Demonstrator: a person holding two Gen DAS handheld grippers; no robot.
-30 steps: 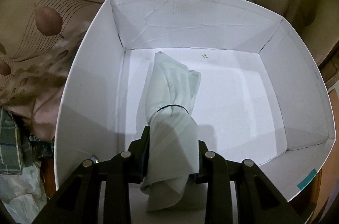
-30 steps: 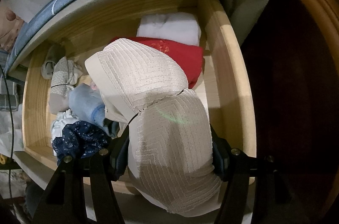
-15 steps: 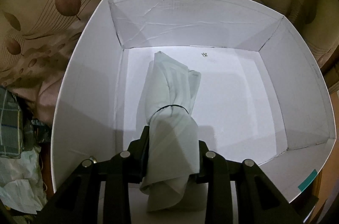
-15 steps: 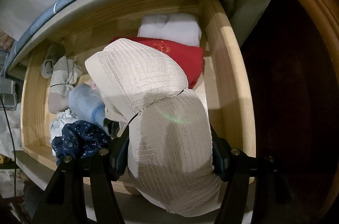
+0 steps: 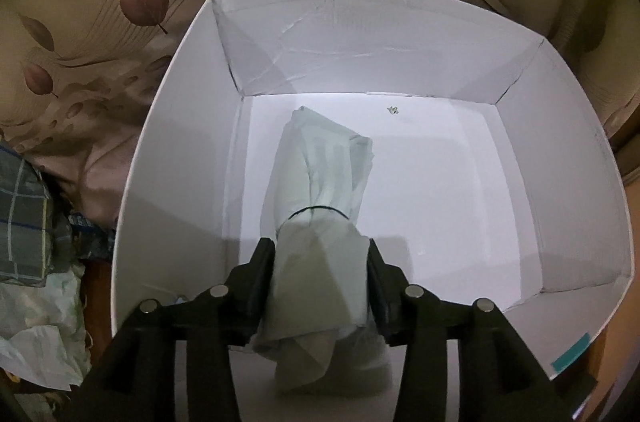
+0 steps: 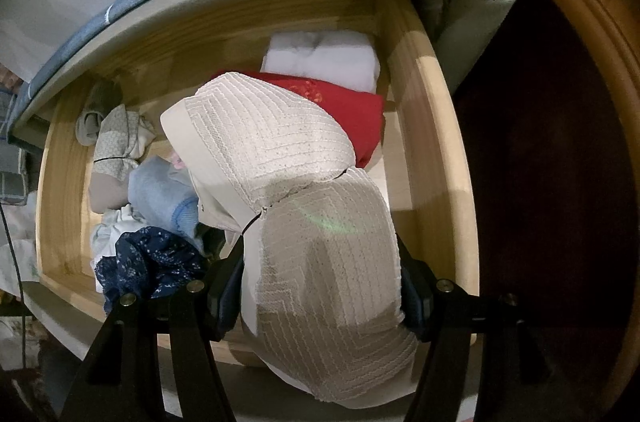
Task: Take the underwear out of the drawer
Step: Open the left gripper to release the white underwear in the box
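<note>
Underwear is seen in both views. A cream textured bundle (image 6: 320, 242), tied at its middle by a thin black band, is gripped by the right tool (image 6: 320, 286), both pads pressed against its sides, above the open wooden drawer (image 6: 432, 126). Beneath and beyond it, a navy patterned piece (image 6: 148, 262), a light blue roll (image 6: 164, 190), a red folded piece (image 6: 348, 110) and a white folded piece (image 6: 324, 58) are seen lying in the drawer. A pale green bundle (image 5: 320, 222) is seen between the jaws of the left tool (image 5: 320, 286), which have just been opening; whether the pads press it cannot be told. It stands inside a white box (image 5: 560, 150), on a leaf-patterned bedsheet (image 5: 100, 42).
</note>
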